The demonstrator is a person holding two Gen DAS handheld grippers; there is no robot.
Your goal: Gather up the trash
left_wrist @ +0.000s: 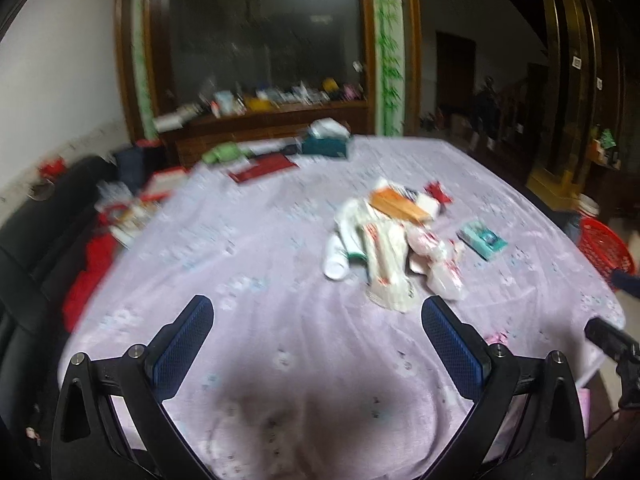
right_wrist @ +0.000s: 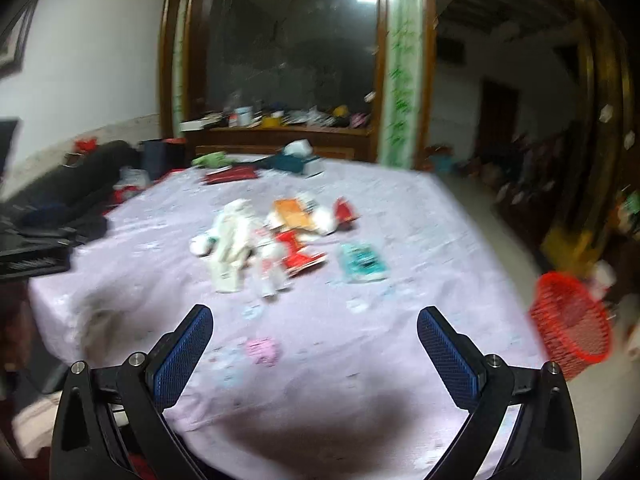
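Note:
A pile of trash (left_wrist: 394, 236) lies in the middle of a table with a lilac cloth (left_wrist: 256, 248): white wrappers, an orange packet (left_wrist: 398, 204), a white bottle (left_wrist: 335, 258) and a teal packet (left_wrist: 482, 238). The pile also shows in the right wrist view (right_wrist: 276, 240), with the teal packet (right_wrist: 362, 262) at its right. My left gripper (left_wrist: 318, 312) is open and empty, above the cloth in front of the pile. My right gripper (right_wrist: 314, 320) is open and empty, short of the pile. A red mesh basket (right_wrist: 572, 320) stands on the floor right of the table.
The red basket also shows at the right edge of the left wrist view (left_wrist: 606, 248). A teal tissue box (left_wrist: 326, 140), red booklets (left_wrist: 262, 168) and clutter line the table's far and left edges. A dark sofa (left_wrist: 44, 232) is left. A wooden cabinet (left_wrist: 260, 80) stands behind.

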